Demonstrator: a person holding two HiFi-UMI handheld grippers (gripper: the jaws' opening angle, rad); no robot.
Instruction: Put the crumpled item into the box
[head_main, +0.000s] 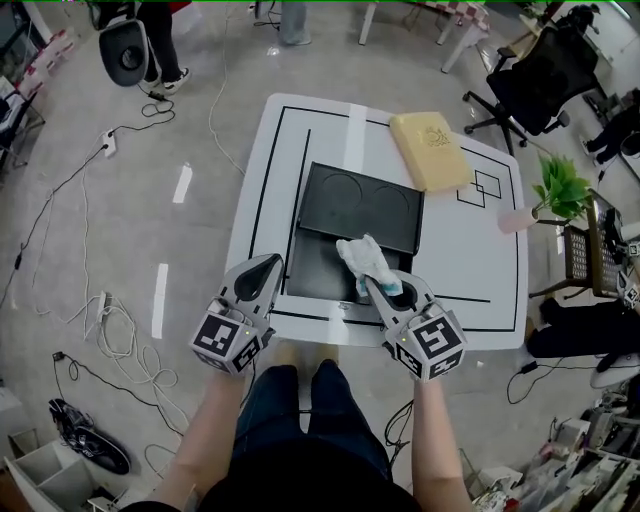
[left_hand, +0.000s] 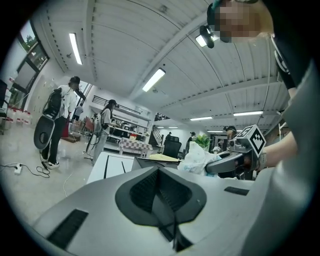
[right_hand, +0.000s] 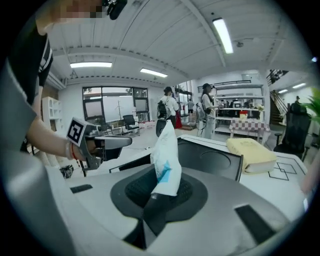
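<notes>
In the head view, the crumpled item (head_main: 366, 258), white with a blue patch, is pinched at its lower end by the right gripper (head_main: 374, 284). It is held over the lower right edge of the black box (head_main: 316, 270), apparently so that it can be let go inside. The lid (head_main: 362, 205) is laid open towards the top of the frame, so the opening is left free. The box is set on the white desk (head_main: 470, 250). The left gripper (head_main: 268, 266) is kept at the box's lower left corner, apart from the item and seemingly out of the way. Both forearms are stretched forward from the bottom of the frame.

In the left gripper view, the jaws are pressed together with nothing between them, and the gripper is pointed almost level across the desk. The item (left_hand: 196, 157) and the right gripper (left_hand: 212, 166) are seen right of centre.

In the right gripper view, the item (right_hand: 165, 150) is clamped by its lower end and stands up from the jaws at centre. The lid (right_hand: 212, 161) is seen behind it, the left gripper (right_hand: 125, 142) at centre left.
</notes>
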